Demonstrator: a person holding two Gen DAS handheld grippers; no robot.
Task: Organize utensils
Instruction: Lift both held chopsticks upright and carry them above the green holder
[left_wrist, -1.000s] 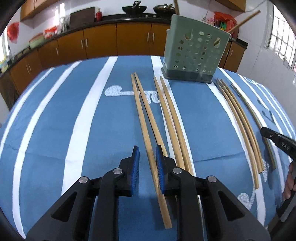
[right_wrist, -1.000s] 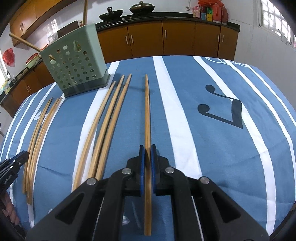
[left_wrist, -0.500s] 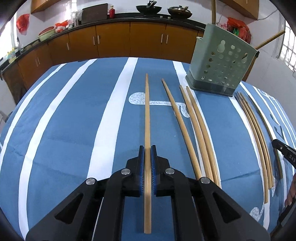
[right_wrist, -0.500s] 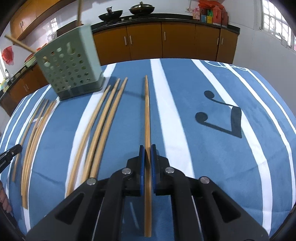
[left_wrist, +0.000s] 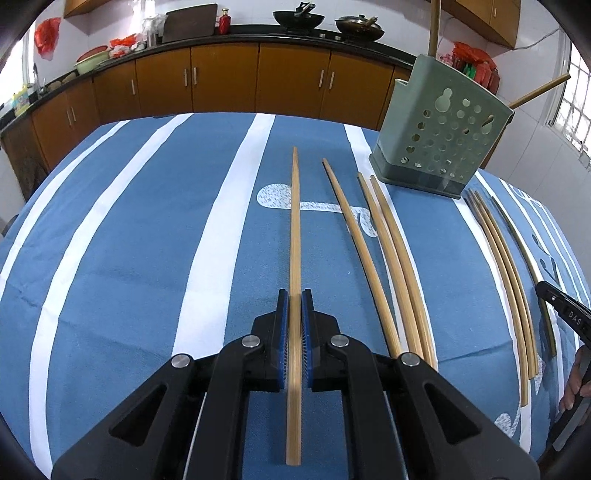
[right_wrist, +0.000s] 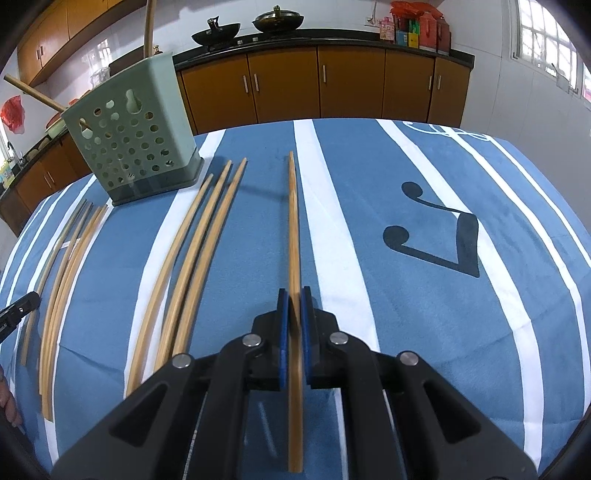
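Each hand-held gripper clamps one chopstick above the blue-striped bench.

The perforated green utensil holder (left_wrist: 441, 140) stands at the far side of the bench (left_wrist: 129, 258), wooden sticks leaning out of it. The left hand-held gripper (left_wrist: 294, 299) and right hand-held gripper (right_wrist: 294, 297), angled downward, each grip a bamboo chopstick (left_wrist: 294, 221) (right_wrist: 293, 221) pointing ahead; loose chopsticks (left_wrist: 384, 251) lie between them.

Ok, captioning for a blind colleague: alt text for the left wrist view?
The left gripper is clamped on one bamboo chopstick above a blue, white-striped tablecloth. More chopsticks lie to its right, before a green perforated holder.
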